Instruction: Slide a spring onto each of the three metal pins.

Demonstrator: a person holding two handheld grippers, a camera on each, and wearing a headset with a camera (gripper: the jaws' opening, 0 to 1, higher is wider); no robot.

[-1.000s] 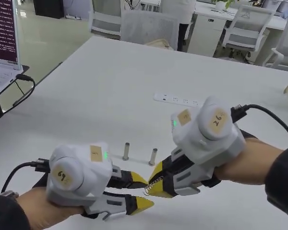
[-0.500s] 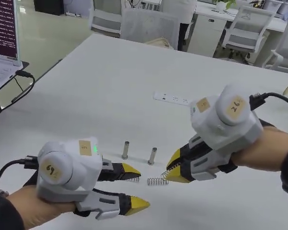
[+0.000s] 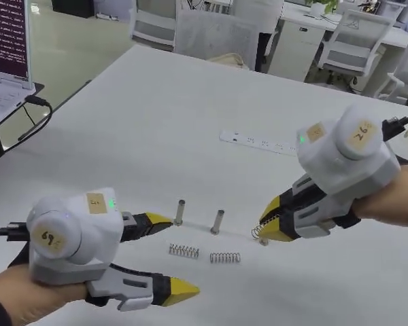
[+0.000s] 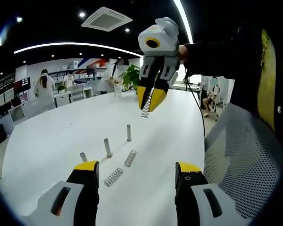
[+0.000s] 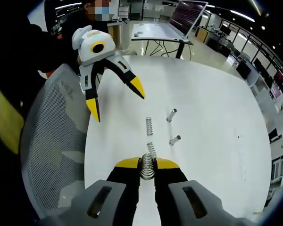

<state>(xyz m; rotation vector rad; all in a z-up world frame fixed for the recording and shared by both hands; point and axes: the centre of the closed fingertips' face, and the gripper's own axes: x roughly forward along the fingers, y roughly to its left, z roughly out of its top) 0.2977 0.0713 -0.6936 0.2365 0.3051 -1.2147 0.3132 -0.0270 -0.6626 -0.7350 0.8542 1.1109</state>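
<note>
an open-plan office: beyond the long white table [image 3: 156, 122] stand mesh swivel chairs [image 3: 350, 47] and more desks [image 3: 296, 34]; a laptop [image 3: 3, 61] sits to its left, a ceiling air vent [image 4: 106, 19] above.

Two pins stand up in your way, the left pin [image 3: 179, 212] and the middle pin [image 3: 217, 221]. Just in front of them lie the left spring [image 3: 183, 250] and the right spring [image 3: 225, 257]. The table [image 3: 143, 115] behind is bare up to the power strip [image 3: 253, 142], so you can pass there.
</note>
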